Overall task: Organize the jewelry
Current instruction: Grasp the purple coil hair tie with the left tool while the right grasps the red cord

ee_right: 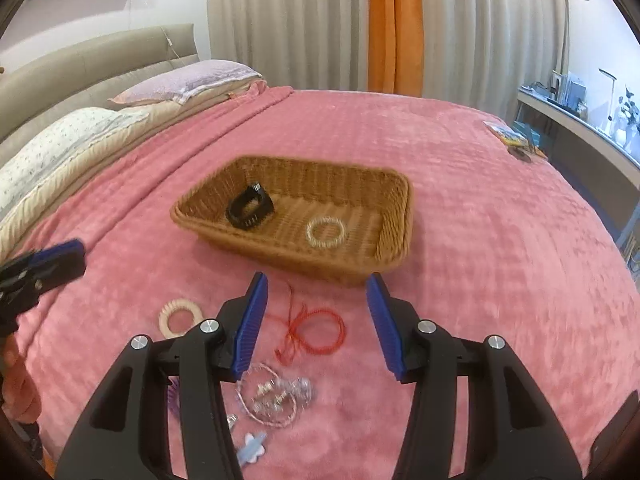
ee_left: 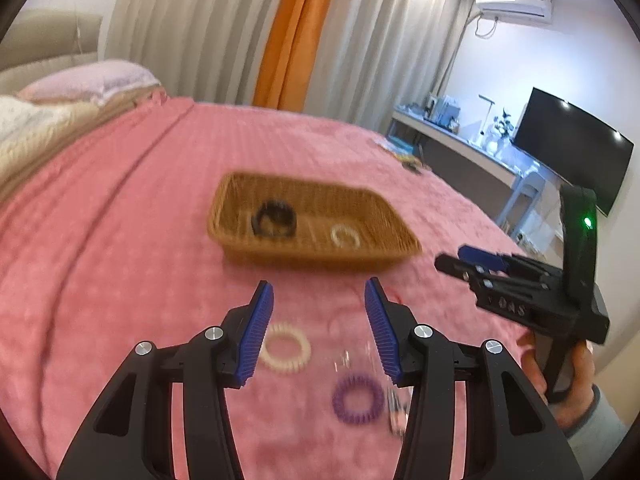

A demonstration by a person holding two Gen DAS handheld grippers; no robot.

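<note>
A wicker basket (ee_left: 240, 252) (ee_right: 396, 216) sits on the pink bedspread and holds a black band (ee_left: 274, 220) (ee_right: 250, 208) and a pale bead bracelet (ee_left: 345, 236) (ee_right: 326, 232). My left gripper (ee_left: 319, 300) is open and empty above a cream spiral hair tie (ee_left: 285, 347) (ee_right: 180, 316) and a purple spiral hair tie (ee_left: 358, 399). My right gripper (ee_right: 317, 294) is open and empty above a red cord bracelet (ee_right: 320, 328), with a clear bead bracelet (ee_right: 272, 398) and a pale blue flower clip (ee_right: 252, 448) nearer me. The right gripper also shows in the left wrist view (ee_left: 452, 260).
The pink bedspread (ee_right: 480, 220) covers the whole bed. Pillows (ee_right: 188, 80) and a headboard lie at the far left. A desk (ee_left: 460, 140) with a monitor (ee_left: 572, 148) stands to the right of the bed. Small items (ee_right: 512, 140) lie at the bed's far right edge.
</note>
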